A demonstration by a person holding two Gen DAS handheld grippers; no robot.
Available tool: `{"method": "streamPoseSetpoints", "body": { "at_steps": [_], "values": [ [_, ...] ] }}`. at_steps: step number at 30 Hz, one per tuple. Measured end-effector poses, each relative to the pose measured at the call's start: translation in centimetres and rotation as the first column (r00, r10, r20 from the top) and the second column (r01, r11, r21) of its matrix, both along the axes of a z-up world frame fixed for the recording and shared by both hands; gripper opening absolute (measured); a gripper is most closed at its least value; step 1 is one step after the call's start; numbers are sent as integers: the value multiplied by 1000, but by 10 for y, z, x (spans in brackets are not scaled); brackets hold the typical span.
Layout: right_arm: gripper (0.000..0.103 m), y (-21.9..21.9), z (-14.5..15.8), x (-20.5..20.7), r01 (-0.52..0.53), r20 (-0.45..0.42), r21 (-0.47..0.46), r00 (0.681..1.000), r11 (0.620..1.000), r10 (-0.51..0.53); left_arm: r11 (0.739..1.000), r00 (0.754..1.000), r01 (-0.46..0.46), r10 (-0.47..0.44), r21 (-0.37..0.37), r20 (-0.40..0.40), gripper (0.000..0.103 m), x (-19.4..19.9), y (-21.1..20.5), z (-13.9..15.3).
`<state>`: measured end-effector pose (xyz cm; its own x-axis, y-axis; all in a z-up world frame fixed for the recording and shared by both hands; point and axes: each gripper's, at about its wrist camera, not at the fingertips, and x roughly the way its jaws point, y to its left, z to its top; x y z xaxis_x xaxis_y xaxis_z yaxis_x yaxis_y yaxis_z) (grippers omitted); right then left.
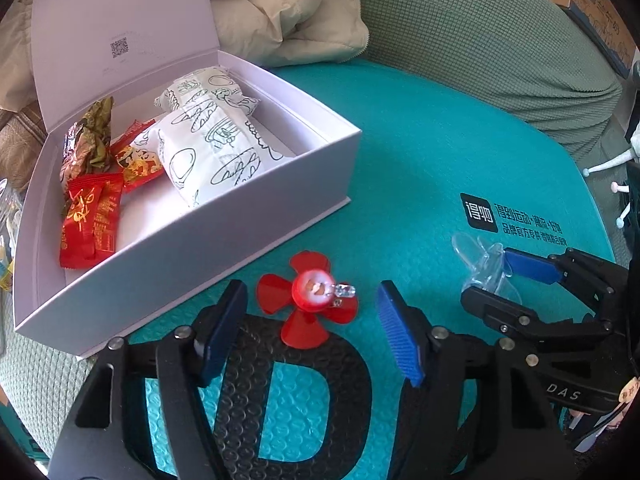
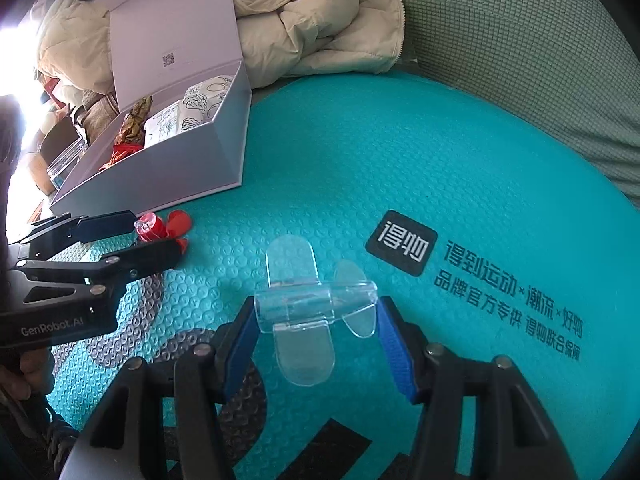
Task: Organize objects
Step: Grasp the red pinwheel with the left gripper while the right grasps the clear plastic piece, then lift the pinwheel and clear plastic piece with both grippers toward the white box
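A red toy propeller (image 1: 308, 300) with a small clear bulb lies on the teal mat, between the fingers of my open left gripper (image 1: 312, 304); it also shows in the right wrist view (image 2: 164, 228). A clear plastic toy plane (image 2: 308, 312) lies on the mat between the fingers of my open right gripper (image 2: 316, 320); the fingers stand close beside it. It also shows in the left wrist view (image 1: 480, 264). An open white box (image 1: 240, 224) holds snack packets (image 1: 216, 152) and red candy wrappers (image 1: 92, 220).
A beige padded jacket (image 1: 280, 12) lies behind the box on a green sofa (image 1: 500, 40). The teal mat (image 2: 400, 152) carries black printed lettering. A cardboard box (image 1: 592, 8) stands at the far right. Glass items (image 2: 64, 160) sit left of the white box.
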<state>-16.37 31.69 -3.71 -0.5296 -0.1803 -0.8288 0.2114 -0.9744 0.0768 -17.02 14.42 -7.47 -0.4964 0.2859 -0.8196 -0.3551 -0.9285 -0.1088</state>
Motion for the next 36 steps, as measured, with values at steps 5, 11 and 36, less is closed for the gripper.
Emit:
{"method": "streamPoseSetpoints", "body": {
  "at_steps": [5, 11, 36],
  "values": [
    [59, -2, 1, 1, 0, -5, 15, 1000, 1000, 1, 1000, 999, 7, -8, -22, -36, 41, 1, 2, -2],
    [59, -5, 2, 6, -14, 2, 23, 1000, 1000, 14, 999, 999, 34, -35, -14, -16, 41, 12, 0, -2],
    [59, -96, 8, 68, -255, 8, 14, 967, 967, 255, 996, 993, -91, 92, -22, 74, 41, 83, -98, 6]
  ]
}}
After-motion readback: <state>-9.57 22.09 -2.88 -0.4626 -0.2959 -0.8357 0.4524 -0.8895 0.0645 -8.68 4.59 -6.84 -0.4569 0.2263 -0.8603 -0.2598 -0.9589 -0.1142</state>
